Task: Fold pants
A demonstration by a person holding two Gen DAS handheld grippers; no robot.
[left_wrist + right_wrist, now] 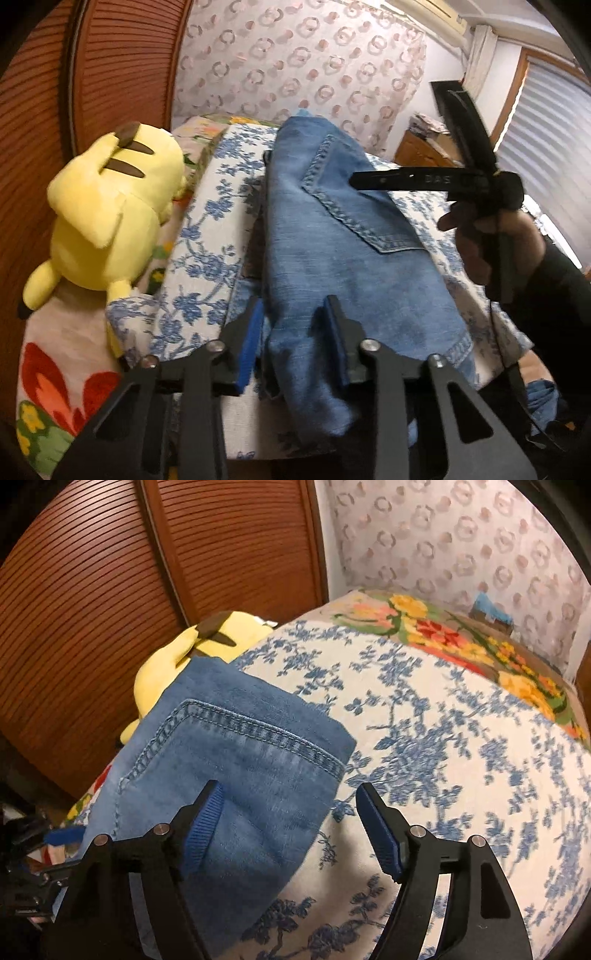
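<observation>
Left wrist view: your left gripper (295, 325) tilts down onto the near end of the folded jeans (332, 240). Its jaws are narrowed, with a fold of denim bunched between the blue pads (249, 350); whether they actually pinch it, I cannot tell. The jeans lie lengthwise away from the camera on the blue-flowered white cover (207, 240), back pocket (351, 206) facing up. The yellow plush toy (110, 221) lies to the left of the cover on the bright floral blanket (62, 369), apart from the jeans. At the right your right hand (491, 243) grips its tool, arm in a dark sleeve (554, 295). The right gripper (424, 147) hangs above the far half of the jeans, fingers spread wide in a V, one finger (399, 181) lying level over the pocket.

Right wrist view: the right gripper (291, 808) points steeply down, jaws wide apart and nothing clamped. Its left pad (207, 823) sits over the denim of the jeans (229, 760), contact unclear. The right pad (380, 834) is over the bare flowered cover (461, 757). The jeans' edge runs between the two pads. The plush toy (173, 657) peeks out behind the jeans by the slatted wooden door (110, 609).
</observation>
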